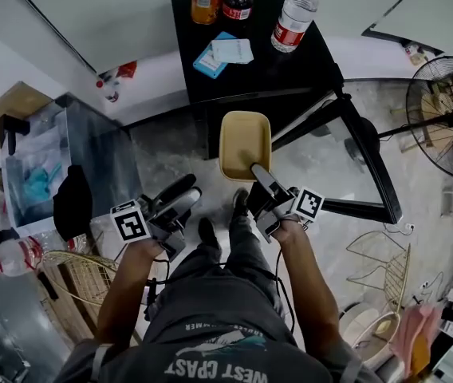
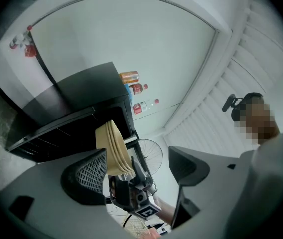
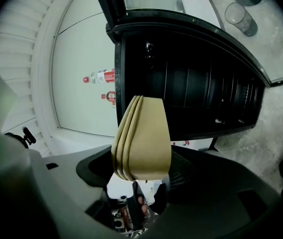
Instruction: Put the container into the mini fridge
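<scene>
Two grippers: right gripper (image 1: 258, 172) clamped on container (image 1: 245, 138) rim; left gripper (image 1: 194, 187) gaping, empty.
Container: 12 o'clock, before open fridge (image 1: 310, 58).
Risk: rim-only grip, likely slipping or clipping fridge edge.
</scene>
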